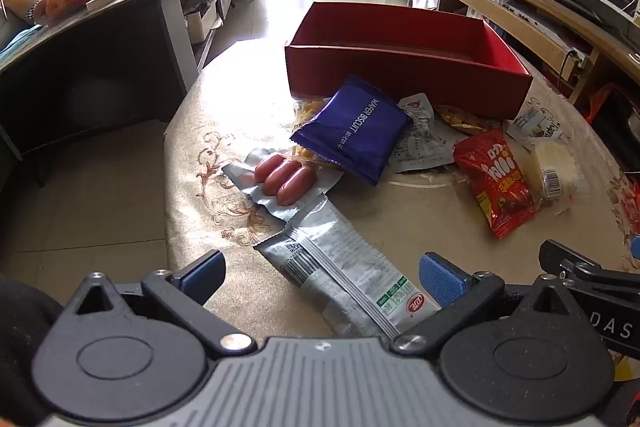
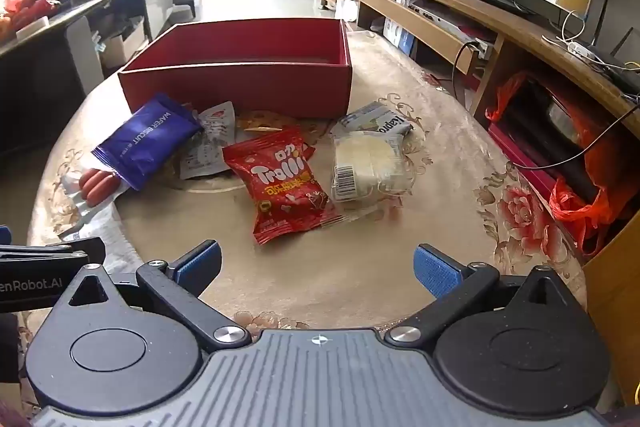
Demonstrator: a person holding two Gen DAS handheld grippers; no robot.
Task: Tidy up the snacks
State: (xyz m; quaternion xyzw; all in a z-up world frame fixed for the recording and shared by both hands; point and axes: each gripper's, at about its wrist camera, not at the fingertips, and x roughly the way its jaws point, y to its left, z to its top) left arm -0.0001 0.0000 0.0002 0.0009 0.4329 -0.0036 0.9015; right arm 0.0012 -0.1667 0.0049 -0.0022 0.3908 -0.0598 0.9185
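A round counter (image 2: 400, 267) covered with a beige floral cloth carries a loose heap of snacks in front of an open red box (image 2: 240, 83), which stands at the far side with nothing visible inside it. From left to right the heap comprises: a silver pack of three small sausages (image 1: 285, 178), with a long silver wrapper (image 1: 344, 279) nearest on the left; a blue wafer biscuit packet (image 2: 146, 141) lying tilted over the sausage pack; a white pouch (image 2: 210, 143) partly under the blue packet; a yellow packet (image 2: 260, 121) just before the box wall; a red Trolli gummy bag (image 2: 286, 183) in the middle; and a clear-wrapped pale cake (image 2: 366, 163) on the right, touching a crumpled white-and-grey wrapper (image 2: 376, 119) behind it. The left hand-held gripper (image 1: 322, 277) hangs over the near left edge, fingers spread wide to either side of the long silver wrapper without pressing it. The right hand-held gripper (image 2: 318, 265) hovers over bare cloth near the red bag, equally spread and holding nothing. A television stand (image 2: 480, 7) runs along the right of the room.
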